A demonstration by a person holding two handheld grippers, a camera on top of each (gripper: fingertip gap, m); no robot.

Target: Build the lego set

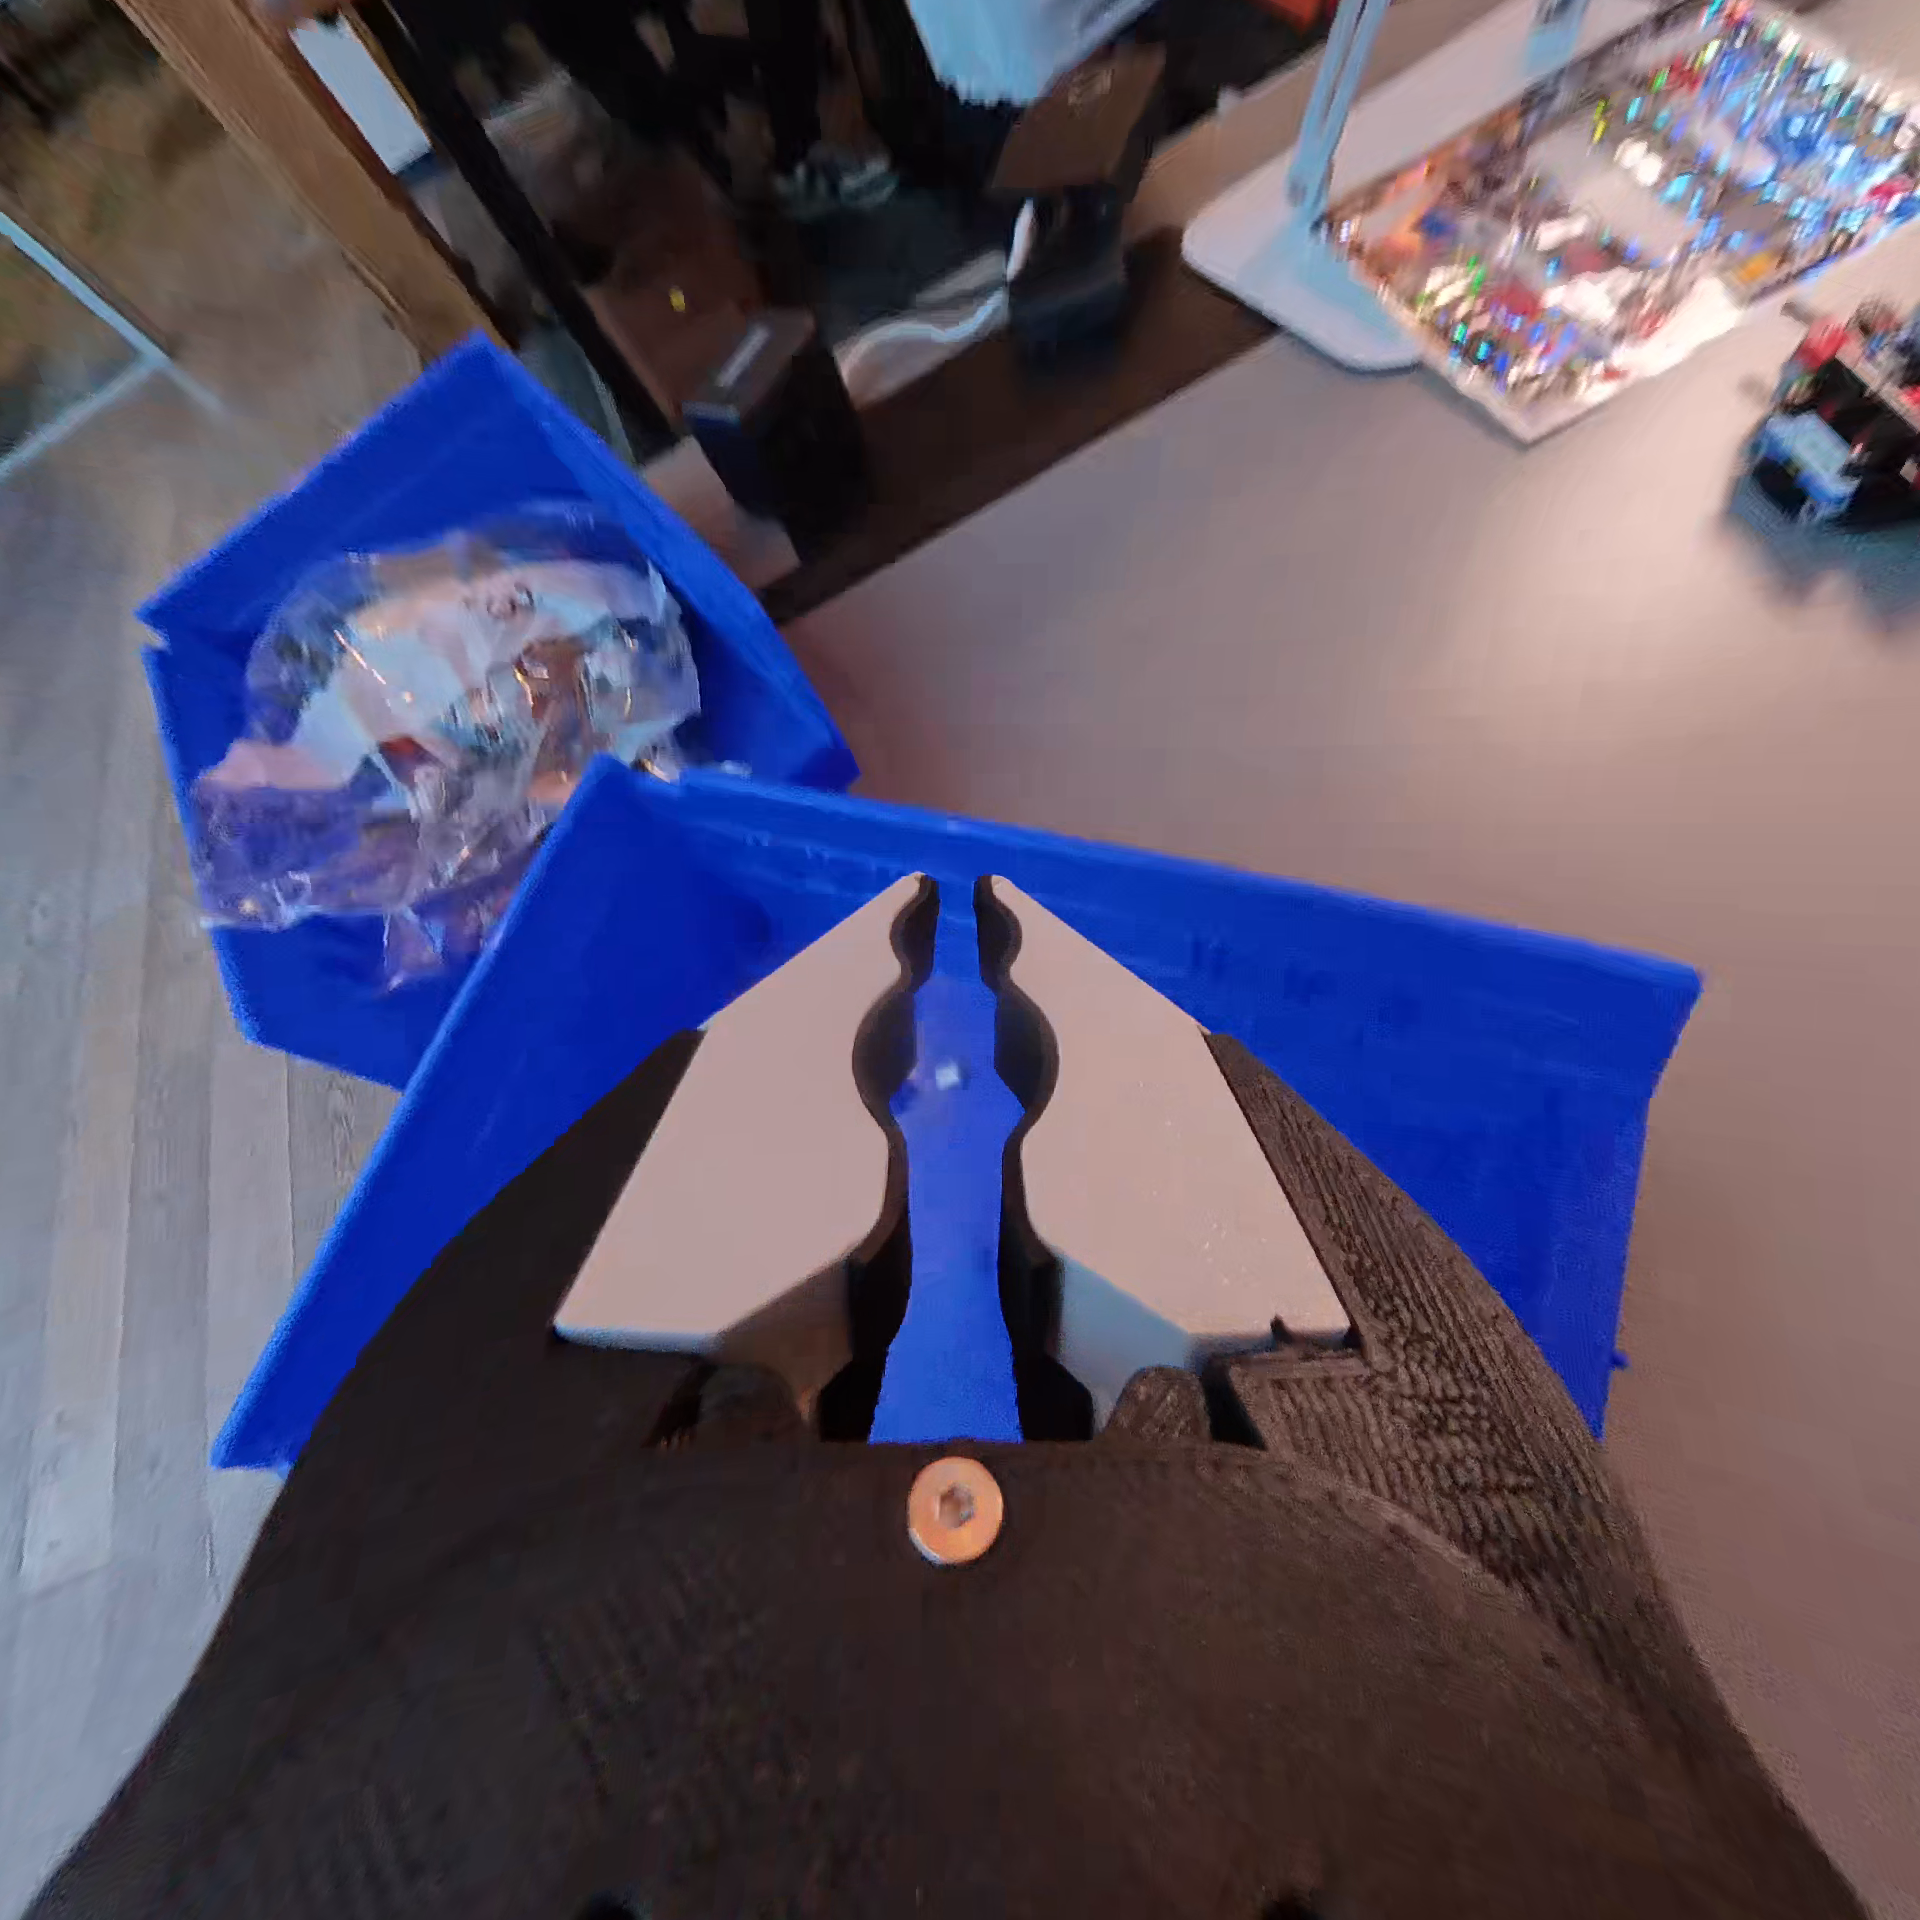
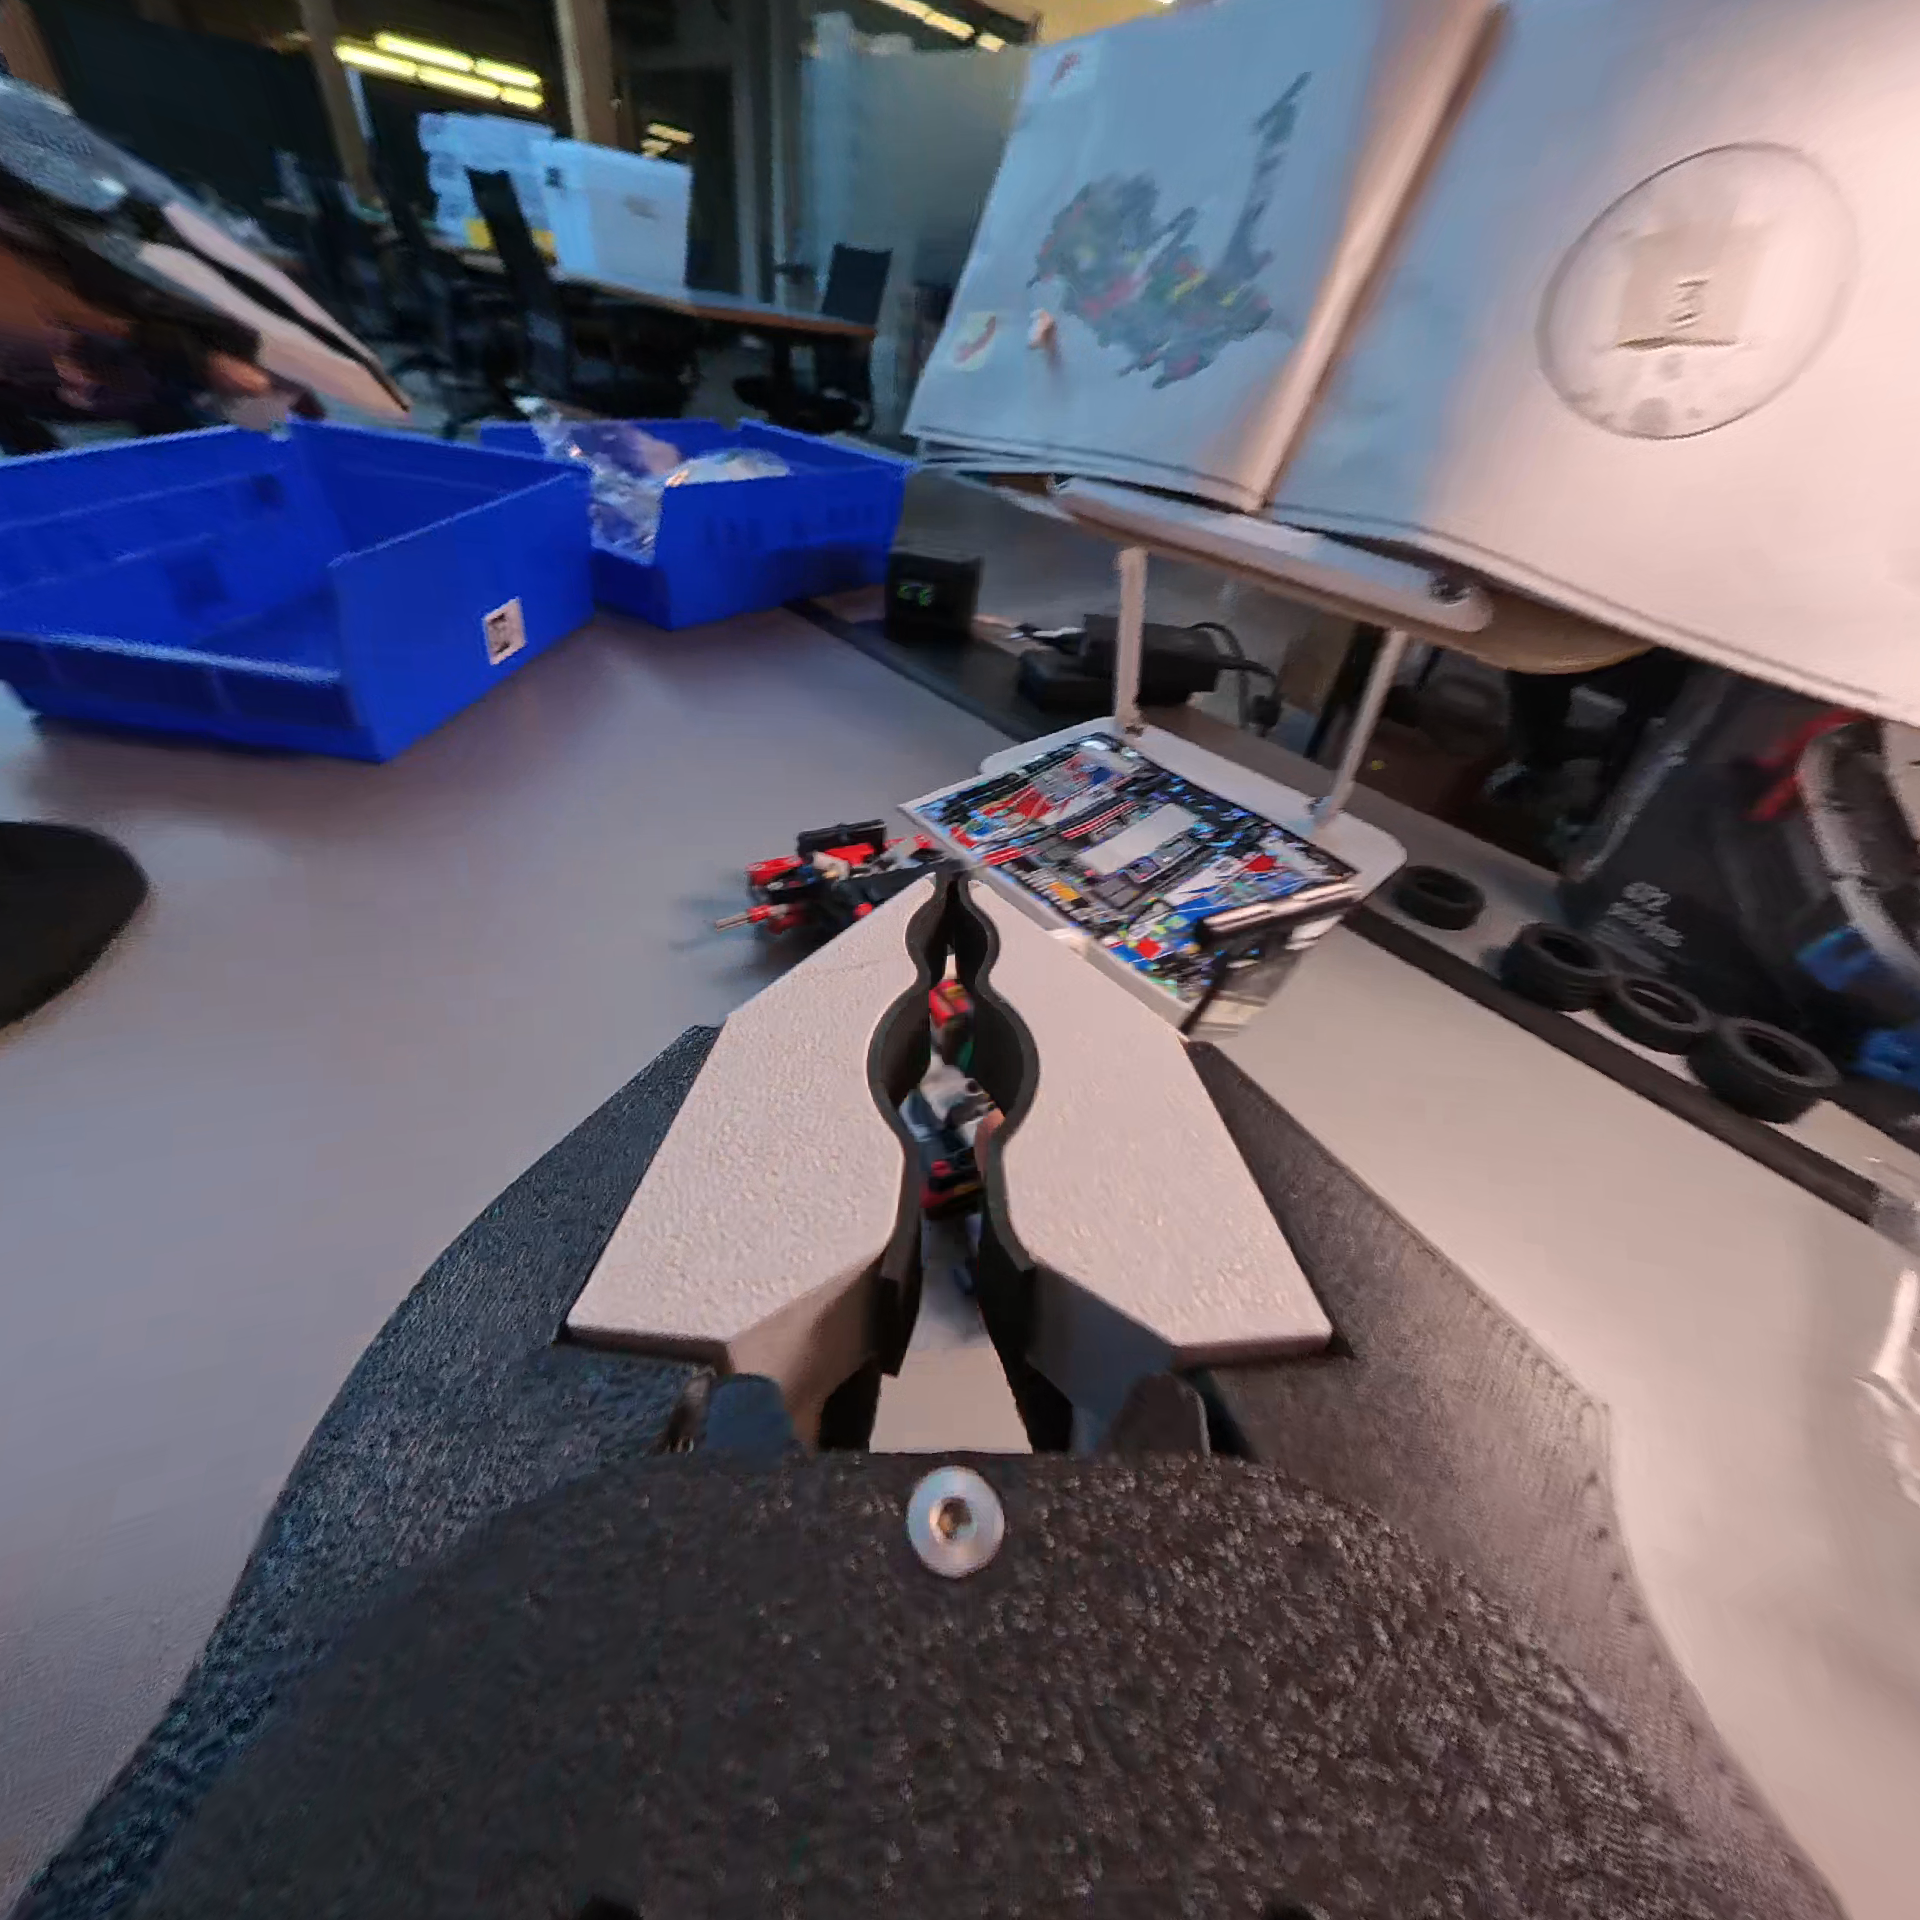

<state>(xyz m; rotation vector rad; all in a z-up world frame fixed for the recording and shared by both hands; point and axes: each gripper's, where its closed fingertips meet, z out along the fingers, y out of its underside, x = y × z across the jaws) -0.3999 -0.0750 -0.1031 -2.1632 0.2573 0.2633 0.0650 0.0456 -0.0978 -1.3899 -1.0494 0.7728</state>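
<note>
A partly built Lego model [image 2: 821,883] in red, black and white lies on the grey table [image 2: 468,987]; it also shows far right in the left wrist view [image 1: 1839,436]. My right gripper [image 2: 951,883] is shut, its tips touching, just over the model, parts of which show through the gap between the fingers. My left gripper [image 1: 954,883] hangs over an almost bare blue bin [image 1: 1351,1029], its jaws a narrow gap apart with nothing between the tips. A tiny pale piece [image 1: 943,1075] lies on the bin floor.
A second blue bin [image 1: 312,582] holds crumpled clear plastic bags [image 1: 447,675]. A white stand holds the open instruction booklet [image 2: 1143,239], with a shiny sticker sheet [image 2: 1143,862] on its base. Several black tyres [image 2: 1662,1013] lie at the right. A black mat [image 2: 52,914] lies at the left. There is about 50 centimetres between the tips of the two grippers.
</note>
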